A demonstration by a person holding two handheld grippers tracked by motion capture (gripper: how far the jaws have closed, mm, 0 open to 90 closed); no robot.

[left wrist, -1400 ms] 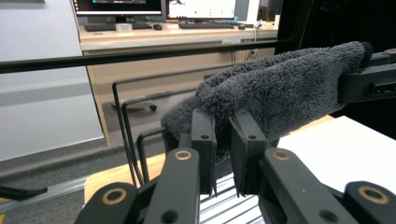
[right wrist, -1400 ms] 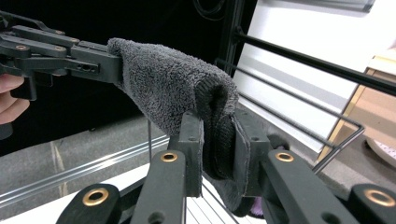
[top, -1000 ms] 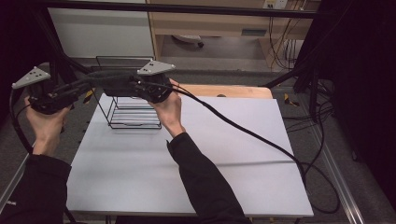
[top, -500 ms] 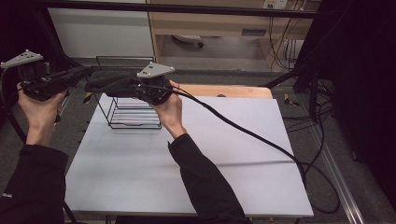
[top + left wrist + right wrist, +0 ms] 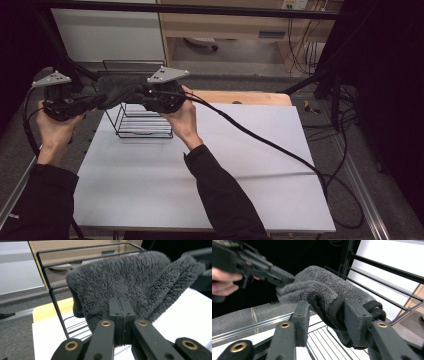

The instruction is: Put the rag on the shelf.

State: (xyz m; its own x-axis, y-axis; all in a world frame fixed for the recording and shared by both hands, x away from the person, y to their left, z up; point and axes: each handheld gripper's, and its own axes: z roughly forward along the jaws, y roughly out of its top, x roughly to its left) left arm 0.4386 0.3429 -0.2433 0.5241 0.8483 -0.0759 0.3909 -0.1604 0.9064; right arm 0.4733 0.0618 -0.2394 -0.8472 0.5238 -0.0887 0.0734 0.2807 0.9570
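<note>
A fuzzy dark grey sock hangs in the air between my two grippers, above a black wire basket at the table's far left. My left gripper points right, its jaws shut on one end of the sock, as the left gripper view shows. From the other side my right gripper points left. In the right gripper view the sock's black ribbed cuff fills the gap between its jaws, and the left gripper bites the sock's far end.
The white table spreads right and toward me from the basket. A thick black cable trails from the right gripper across the table to its right edge. A wooden board lies at the far edge; black frame bars stand behind.
The left hand, which had swung up and out to the left half a second ago, has come back down and right toward the basket. The right hand has hardly moved. Both still hold the sock.
</note>
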